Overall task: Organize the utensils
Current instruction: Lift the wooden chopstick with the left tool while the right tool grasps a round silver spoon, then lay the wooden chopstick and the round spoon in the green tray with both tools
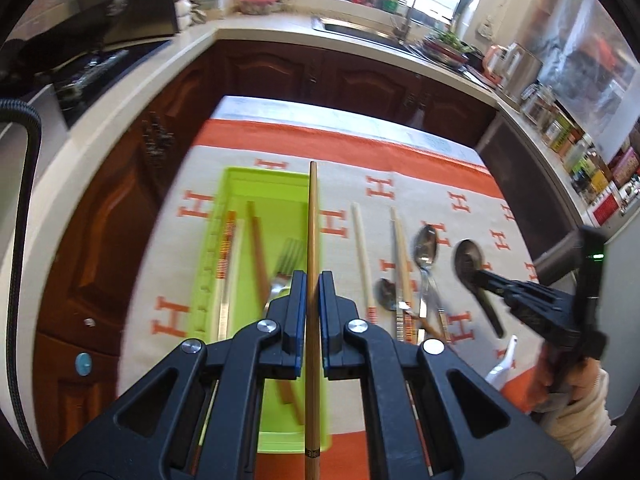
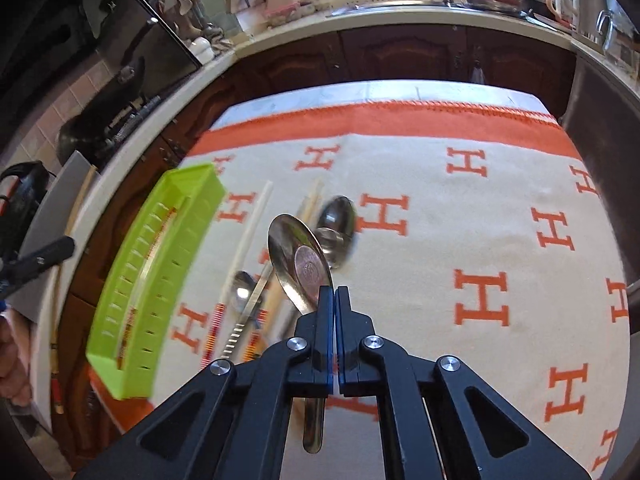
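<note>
My left gripper (image 1: 313, 280) is shut on a brown wooden chopstick (image 1: 313, 216) and holds it above the right rim of the green tray (image 1: 236, 184). The tray holds chopsticks and a fork (image 1: 282, 268). My right gripper (image 2: 333, 294) is shut on the handle of a metal spoon (image 2: 298, 258), lifted above the cloth. It also shows at the right of the left wrist view (image 1: 480, 276). Pale chopsticks (image 1: 362, 256) and more spoons (image 1: 426, 246) lie on the cloth right of the tray.
The table wears a cream cloth (image 2: 460, 216) with orange H marks and an orange border. A white spoon (image 1: 502, 364) lies near the front right. Dark wood cabinets (image 1: 340, 76) and a counter with a sink (image 1: 360, 28) stand behind.
</note>
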Available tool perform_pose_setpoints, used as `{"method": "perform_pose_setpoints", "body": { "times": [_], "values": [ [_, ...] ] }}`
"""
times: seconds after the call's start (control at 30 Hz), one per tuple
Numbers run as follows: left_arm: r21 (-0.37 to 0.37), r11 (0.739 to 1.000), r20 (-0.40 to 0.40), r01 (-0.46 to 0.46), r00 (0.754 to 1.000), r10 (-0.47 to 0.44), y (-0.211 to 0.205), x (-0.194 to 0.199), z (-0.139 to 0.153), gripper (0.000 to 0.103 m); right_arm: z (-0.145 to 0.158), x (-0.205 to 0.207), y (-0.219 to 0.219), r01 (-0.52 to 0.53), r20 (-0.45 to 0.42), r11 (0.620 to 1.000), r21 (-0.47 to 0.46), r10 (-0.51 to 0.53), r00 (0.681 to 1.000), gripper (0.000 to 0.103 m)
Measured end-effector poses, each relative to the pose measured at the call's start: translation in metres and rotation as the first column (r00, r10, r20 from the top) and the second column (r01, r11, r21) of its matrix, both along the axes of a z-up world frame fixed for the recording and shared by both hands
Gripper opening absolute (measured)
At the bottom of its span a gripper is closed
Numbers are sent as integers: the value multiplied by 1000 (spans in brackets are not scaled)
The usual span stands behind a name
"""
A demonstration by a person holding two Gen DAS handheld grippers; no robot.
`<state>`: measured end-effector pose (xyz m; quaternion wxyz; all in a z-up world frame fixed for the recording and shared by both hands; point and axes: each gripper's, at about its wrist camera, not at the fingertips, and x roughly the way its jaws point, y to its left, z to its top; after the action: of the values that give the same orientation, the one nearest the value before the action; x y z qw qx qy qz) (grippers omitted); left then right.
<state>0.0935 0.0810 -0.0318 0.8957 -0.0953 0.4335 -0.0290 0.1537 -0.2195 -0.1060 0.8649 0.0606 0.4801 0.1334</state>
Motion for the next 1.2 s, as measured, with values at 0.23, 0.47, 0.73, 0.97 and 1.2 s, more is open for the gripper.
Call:
{"method": "perform_pose_setpoints", "body": {
  "times": [0.23, 0.47, 0.73, 0.97, 1.2],
  "values": [
    [-7, 998, 19, -62, 998, 62, 45, 4, -12, 3, 45, -6, 56, -46, 13, 993, 109, 45, 999, 1],
    [-18, 997, 18, -69, 997, 69, 62, 31, -34, 3, 57, 3, 131, -31, -38, 982, 187, 39, 999, 1],
    [-19, 999, -21, -39, 999, 38, 59, 59, -68, 4, 17, 22, 190, 4, -151, 979, 203, 27, 988, 1],
    [-5, 1000, -47, -2, 999, 2, 53, 72, -91, 4, -19, 26, 210, 2, -223, 984, 179, 39, 974, 1],
    [-14, 1000, -51, -7, 999, 6, 53, 63, -91, 4, -31, 29, 215, -26, -247, 988, 154, 64, 967, 7]
  ]
}}
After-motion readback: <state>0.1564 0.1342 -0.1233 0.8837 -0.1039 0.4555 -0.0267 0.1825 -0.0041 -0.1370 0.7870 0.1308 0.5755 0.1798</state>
